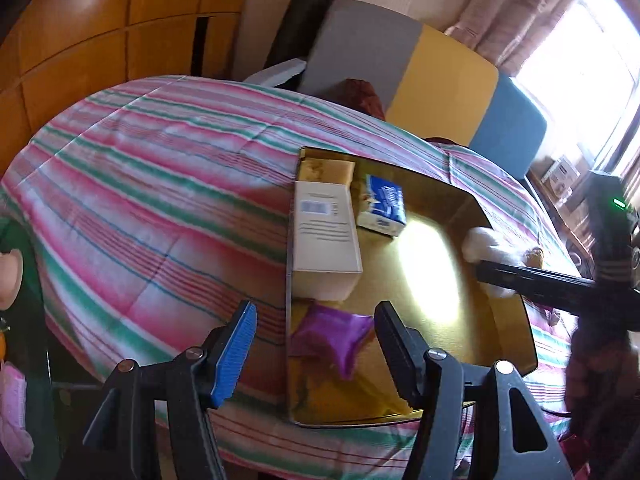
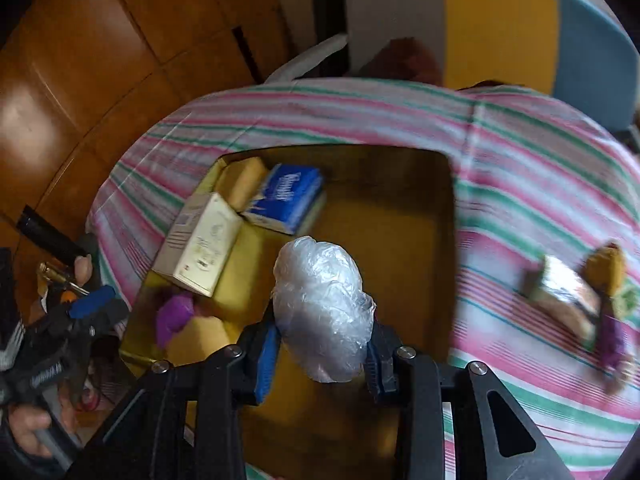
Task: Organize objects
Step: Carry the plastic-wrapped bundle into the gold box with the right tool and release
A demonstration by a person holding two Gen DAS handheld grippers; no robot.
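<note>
A shiny gold tray (image 1: 508, 320) (image 2: 400, 240) lies on a striped bed cover. In it are a white box (image 1: 326, 232) (image 2: 200, 248), a blue tissue pack (image 1: 382, 206) (image 2: 286, 198) and a purple pouch (image 1: 334, 336) (image 2: 174, 316). My right gripper (image 2: 322, 344) is shut on a crumpled clear plastic bag (image 2: 324, 308), held above the tray; in the left wrist view the bag (image 1: 482, 242) shows at the tray's right edge. My left gripper (image 1: 316, 344) is open and empty, over the tray's near left corner above the purple pouch.
The striped cover (image 1: 152, 184) spreads left of the tray. A small pile of wrapped items (image 2: 580, 292) lies on the cover right of the tray. A grey, yellow and blue headboard (image 1: 440, 76) stands behind, with wooden wall panels (image 1: 80, 40) at left.
</note>
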